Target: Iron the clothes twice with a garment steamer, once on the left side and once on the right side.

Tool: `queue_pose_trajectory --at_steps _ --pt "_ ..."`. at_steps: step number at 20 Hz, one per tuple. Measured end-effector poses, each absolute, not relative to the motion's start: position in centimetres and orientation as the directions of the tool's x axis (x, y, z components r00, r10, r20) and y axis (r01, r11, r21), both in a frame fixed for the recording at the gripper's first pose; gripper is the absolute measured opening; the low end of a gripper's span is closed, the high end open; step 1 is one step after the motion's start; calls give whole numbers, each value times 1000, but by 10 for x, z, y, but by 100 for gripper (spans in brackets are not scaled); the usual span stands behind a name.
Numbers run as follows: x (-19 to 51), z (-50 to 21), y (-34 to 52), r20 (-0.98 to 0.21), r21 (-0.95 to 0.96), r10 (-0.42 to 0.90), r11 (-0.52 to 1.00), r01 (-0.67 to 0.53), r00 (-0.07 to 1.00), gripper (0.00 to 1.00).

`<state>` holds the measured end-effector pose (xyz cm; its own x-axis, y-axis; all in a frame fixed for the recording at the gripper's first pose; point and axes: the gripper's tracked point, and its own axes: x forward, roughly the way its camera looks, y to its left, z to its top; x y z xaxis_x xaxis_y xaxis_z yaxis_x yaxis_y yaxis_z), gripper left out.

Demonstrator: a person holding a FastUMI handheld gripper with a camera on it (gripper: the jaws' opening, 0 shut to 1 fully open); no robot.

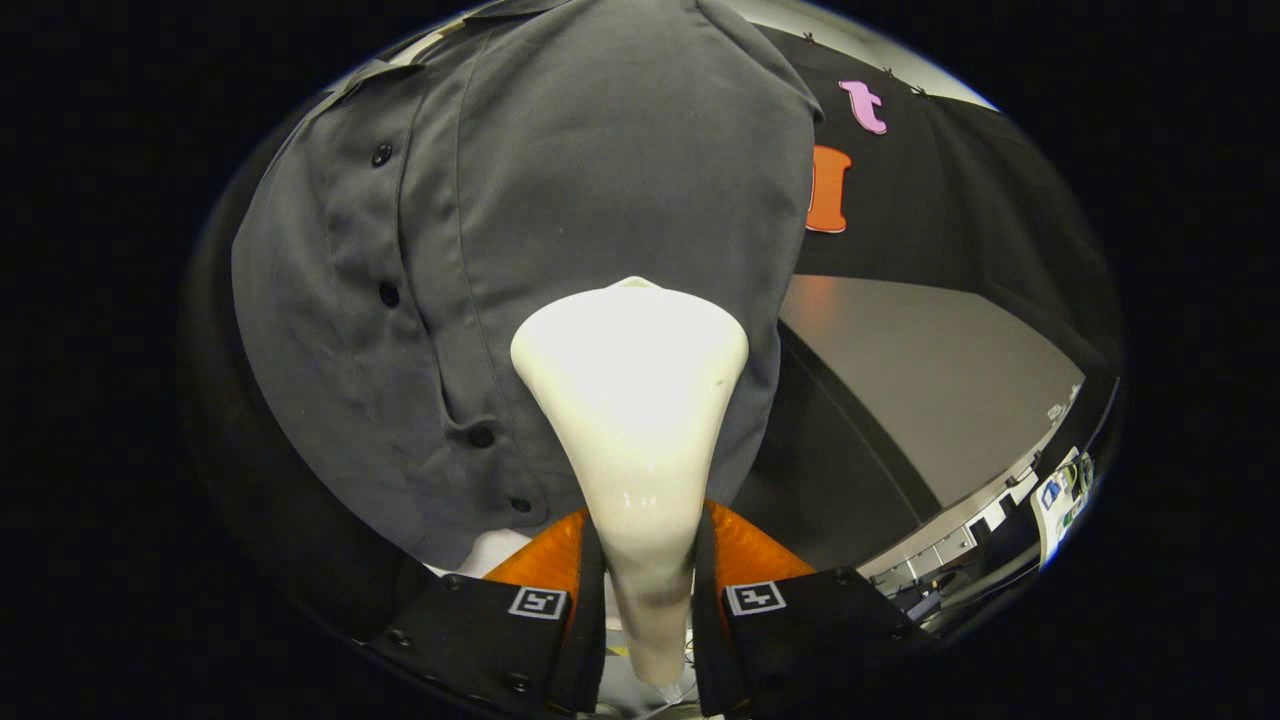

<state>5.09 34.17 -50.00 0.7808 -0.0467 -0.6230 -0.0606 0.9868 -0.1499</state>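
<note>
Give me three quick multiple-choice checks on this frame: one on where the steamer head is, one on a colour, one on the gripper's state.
1. Where is the steamer head?
A. Against the shirt, beside its button placket
B. On the floor
C. Against the booth wall

2. What colour is the shirt?
A. White
B. Grey
C. Blue

3. What is the gripper doing?
A. Open, holding nothing
B. Shut on a shirt sleeve
C. Shut on the steamer's neck

Answers: 1 A, its wide end meets the fabric just ahead of the fingers. 2 B, dark grey cloth with dark buttons. 3 C, both fingers press the narrow neck between them.
</note>
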Motion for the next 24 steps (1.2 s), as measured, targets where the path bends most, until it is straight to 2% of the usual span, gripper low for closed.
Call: queue_pose_trajectory --at_steps 11,17,24 --pt "25 -565 283 -696 -172 -130 985 13 706 44" --pt "1 -509 317 -647 -151 -97 989 -1 757 44" --pt "-22 -423 396 -565 -122 10 988 -95 825 44"
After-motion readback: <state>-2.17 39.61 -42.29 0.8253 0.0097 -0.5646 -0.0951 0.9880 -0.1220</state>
